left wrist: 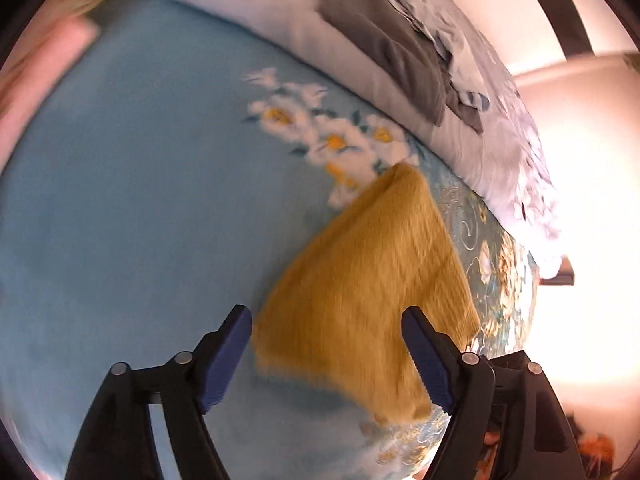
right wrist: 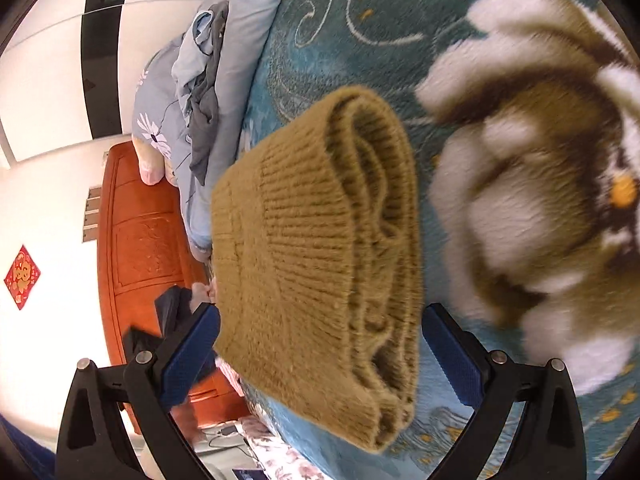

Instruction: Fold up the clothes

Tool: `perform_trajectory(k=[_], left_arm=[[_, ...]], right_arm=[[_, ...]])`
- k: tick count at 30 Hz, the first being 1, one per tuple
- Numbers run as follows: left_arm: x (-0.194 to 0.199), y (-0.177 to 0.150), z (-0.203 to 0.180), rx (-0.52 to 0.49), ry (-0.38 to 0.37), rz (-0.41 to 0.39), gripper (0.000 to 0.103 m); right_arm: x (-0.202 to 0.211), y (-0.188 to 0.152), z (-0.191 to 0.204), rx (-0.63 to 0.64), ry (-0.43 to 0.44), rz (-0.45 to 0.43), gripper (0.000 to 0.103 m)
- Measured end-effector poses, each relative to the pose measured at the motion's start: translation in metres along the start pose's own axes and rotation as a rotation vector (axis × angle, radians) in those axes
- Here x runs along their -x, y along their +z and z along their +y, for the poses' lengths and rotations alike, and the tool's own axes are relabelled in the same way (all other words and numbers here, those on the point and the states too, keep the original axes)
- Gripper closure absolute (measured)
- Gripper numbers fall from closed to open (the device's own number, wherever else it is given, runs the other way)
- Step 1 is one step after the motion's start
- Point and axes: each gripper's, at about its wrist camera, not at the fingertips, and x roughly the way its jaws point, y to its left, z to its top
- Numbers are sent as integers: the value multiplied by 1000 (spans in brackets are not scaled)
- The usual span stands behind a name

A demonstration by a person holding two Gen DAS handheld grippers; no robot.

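Observation:
A mustard yellow knit sweater (left wrist: 368, 292) lies folded into a compact stack on a teal floral blanket (left wrist: 140, 200). In the right wrist view the sweater (right wrist: 312, 264) fills the middle, its stacked folded edges facing right. My left gripper (left wrist: 328, 320) is open just above the sweater's near edge, with the blue pads on either side and not touching it. My right gripper (right wrist: 320, 324) is open, its pads to either side of the sweater's near end, nothing held.
A grey garment (left wrist: 396, 48) lies on a pale blue quilt (left wrist: 256, 4) at the blanket's far edge. The quilt (right wrist: 228, 60) and an orange wooden headboard (right wrist: 144, 248) show at left in the right wrist view. The blanket has a large white flower pattern (right wrist: 532, 184).

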Motion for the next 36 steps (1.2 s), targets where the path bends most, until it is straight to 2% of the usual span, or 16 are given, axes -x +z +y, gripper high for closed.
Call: perform_trajectory(k=[3, 7, 8, 11, 12, 14, 15, 18, 22, 28, 29, 31, 34, 35, 36], left_arm=[[-28, 24, -3, -105, -8, 129, 22], [-93, 49, -14, -212, -63, 321, 22], [-97, 49, -15, -224, -74, 334, 22], [-102, 45, -17, -245, -108, 345, 23], [-100, 41, -17, -248, -122, 338, 34], [-96, 33, -18, -259, -137, 324, 46], [-113, 44, -24, -266, -143, 310, 52], [-126, 63, -34, -235, -186, 271, 67], [-111, 22, -8, -105, -214, 238, 71], [-85, -44, 33, 95, -253, 189, 71], [-82, -47, 32, 118, -253, 174, 69], [-81, -46, 30, 89, -238, 181, 66], [-81, -43, 26, 35, -216, 196, 49], [-80, -43, 25, 17, -208, 201, 37], [-80, -42, 24, -1, -200, 206, 29]], right_arm=[[0, -1, 0, -4, -1, -21, 1], [3, -4, -1, -12, 6, -38, 1], [4, -4, -1, -14, 7, -41, 1], [2, -4, 0, -16, -1, -46, 1], [2, -4, 0, -17, -3, -47, 1], [1, -4, 1, -18, -8, -50, 1], [1, -4, 2, -19, -11, -51, 1], [1, -2, 3, -21, -16, -39, 1], [-1, 4, 8, -3, -25, -16, 1], [-5, 14, 13, 32, -21, 48, 1], [-8, 15, 14, 48, -31, 65, 1], [-12, 18, 19, 98, -58, 107, 1], [-20, 21, 28, 195, -99, 179, 1], [-22, 23, 31, 233, -111, 207, 1], [-24, 25, 33, 260, -117, 229, 1]])
